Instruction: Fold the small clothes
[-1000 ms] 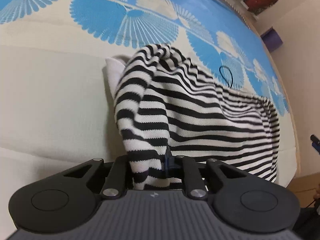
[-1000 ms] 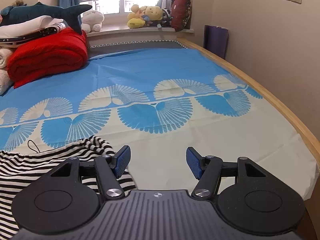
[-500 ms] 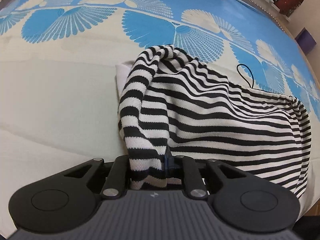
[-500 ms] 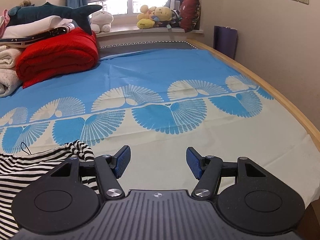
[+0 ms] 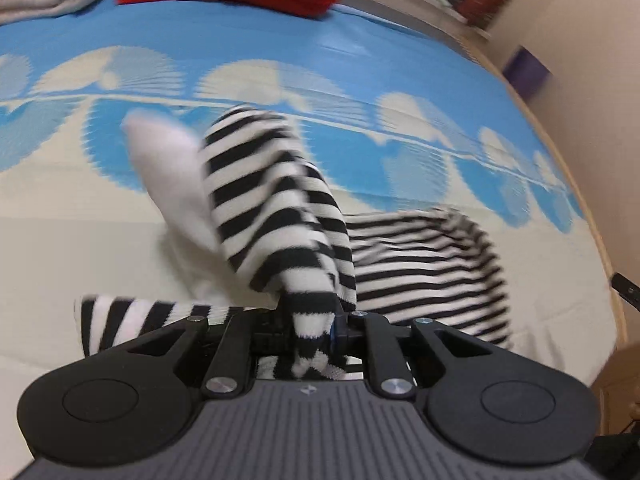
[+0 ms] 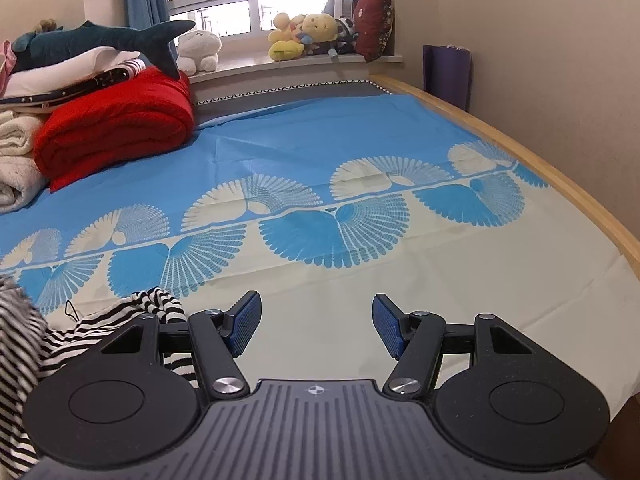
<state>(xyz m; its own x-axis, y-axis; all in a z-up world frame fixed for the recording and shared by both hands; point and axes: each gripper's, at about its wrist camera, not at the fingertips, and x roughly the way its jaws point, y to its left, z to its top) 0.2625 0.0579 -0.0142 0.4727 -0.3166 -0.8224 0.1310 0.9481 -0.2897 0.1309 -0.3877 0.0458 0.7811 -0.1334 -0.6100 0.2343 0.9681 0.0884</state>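
Observation:
A black-and-white striped knit garment point(image 5: 280, 216) with a white inner part point(image 5: 172, 176) hangs lifted from my left gripper point(image 5: 316, 328), which is shut on its edge. The rest of the garment trails right on the bed point(image 5: 432, 264). A striped piece point(image 5: 120, 320) sticks out to the left below the jaws. The view is blurred. In the right wrist view the garment point(image 6: 120, 320) lies at the lower left. My right gripper point(image 6: 316, 328) is open and empty above the cream part of the sheet, right of the garment.
The bed has a blue and cream fan-patterned sheet point(image 6: 320, 184). A red folded blanket point(image 6: 116, 124), white towels point(image 6: 16, 160) and a shark plush point(image 6: 108, 40) are stacked at the far left. A wooden bed edge point(image 6: 560, 184) runs along the right, by the wall.
My left gripper has lifted the garment and swung it left and away, so it now hangs bunched from the jaws. The right gripper stays open and has shifted slightly right.

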